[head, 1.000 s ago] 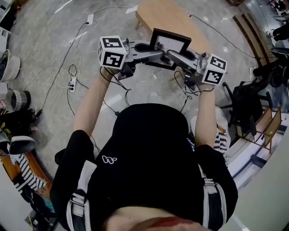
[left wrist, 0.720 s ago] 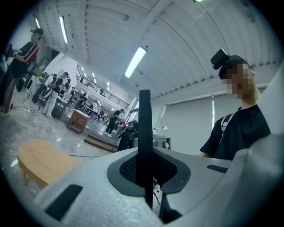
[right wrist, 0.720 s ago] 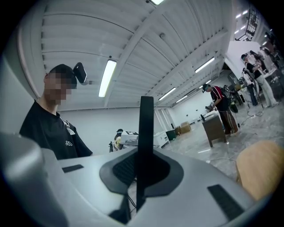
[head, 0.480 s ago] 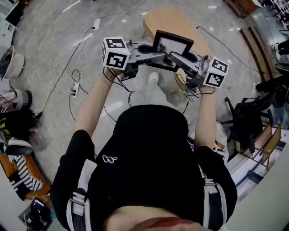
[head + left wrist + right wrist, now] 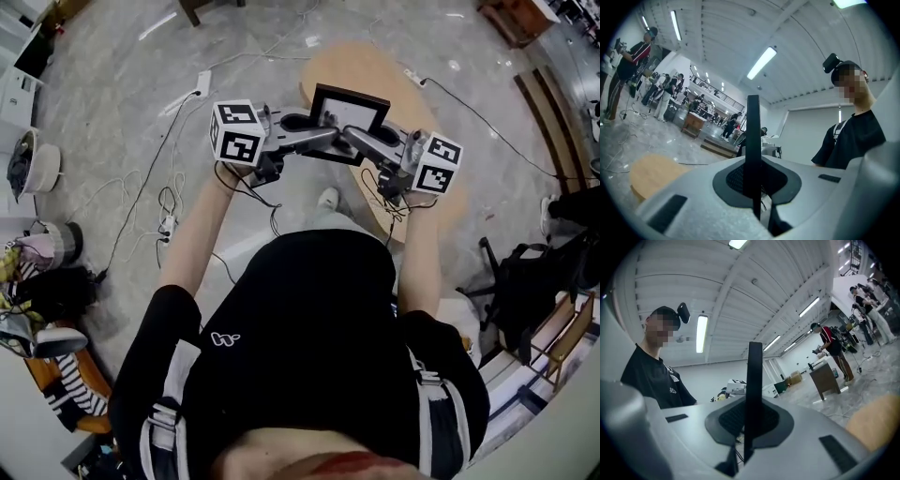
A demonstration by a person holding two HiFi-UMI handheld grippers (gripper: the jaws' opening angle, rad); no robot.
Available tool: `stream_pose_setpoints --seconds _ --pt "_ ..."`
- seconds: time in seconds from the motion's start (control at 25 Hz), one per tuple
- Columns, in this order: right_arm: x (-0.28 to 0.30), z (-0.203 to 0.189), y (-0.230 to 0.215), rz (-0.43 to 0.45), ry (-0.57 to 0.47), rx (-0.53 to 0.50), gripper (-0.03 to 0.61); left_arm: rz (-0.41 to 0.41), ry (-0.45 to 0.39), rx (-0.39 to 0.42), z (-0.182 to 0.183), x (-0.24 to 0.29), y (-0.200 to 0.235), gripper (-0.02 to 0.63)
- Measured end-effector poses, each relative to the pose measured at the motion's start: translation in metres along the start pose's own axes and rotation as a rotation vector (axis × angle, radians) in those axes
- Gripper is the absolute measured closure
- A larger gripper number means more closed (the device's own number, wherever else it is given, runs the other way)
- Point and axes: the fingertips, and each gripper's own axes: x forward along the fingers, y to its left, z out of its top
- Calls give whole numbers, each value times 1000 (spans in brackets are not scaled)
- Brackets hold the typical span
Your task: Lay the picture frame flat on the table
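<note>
A black picture frame (image 5: 350, 119) with a pale inner panel hangs in the air above the near end of a light wooden oval table (image 5: 394, 75). My left gripper (image 5: 317, 141) is shut on the frame's left side, my right gripper (image 5: 347, 138) on its right side. In the left gripper view the picture frame (image 5: 753, 140) shows edge-on as a thin black strip clamped between the grey jaws. The right gripper view shows the picture frame (image 5: 753, 394) the same way, pinched between the jaws. The wooden table (image 5: 654, 173) lies low at the left of the left gripper view.
Cables and a power strip (image 5: 167, 225) trail over the grey floor at the left. A white shoe (image 5: 327, 198) shows under the grippers. Bags and a bin (image 5: 45, 246) sit at the far left, a black chair (image 5: 525, 281) at the right. People stand in the background (image 5: 628, 51).
Both grippers keep their hold on the frame. The table and floor have shifted down and right in the head view, so the frame now hangs over the table's near end.
</note>
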Motion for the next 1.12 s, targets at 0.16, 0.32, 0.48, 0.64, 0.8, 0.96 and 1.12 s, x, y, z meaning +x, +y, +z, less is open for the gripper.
stream_pose_setpoints --seconds 0.16,0.32,0.48,0.64,0.8,0.96,1.12 --pt "-1 28 -73 -33 5 26 557 -9 0 -31 27 16 71 595" --pt "-6 46 -121 -66 10 38 557 -25 -3 -57 44 32 118 594" --pt "5 56 -170 -101 -7 84 557 -34 21 -97 57 31 168 591" --pt "20 52 -208 -172 -38 144 557 -57 60 -151 55 21 209 580" --pt "14 42 -242 -260 -81 223 557 -91 107 -226 45 31 243 571" --pt "-8 22 -264 -342 -137 324 557 -102 166 -322 21 53 263 559" --pt "-34 -2 -291 -387 -181 412 557 -102 221 -407 -6 78 286 554"
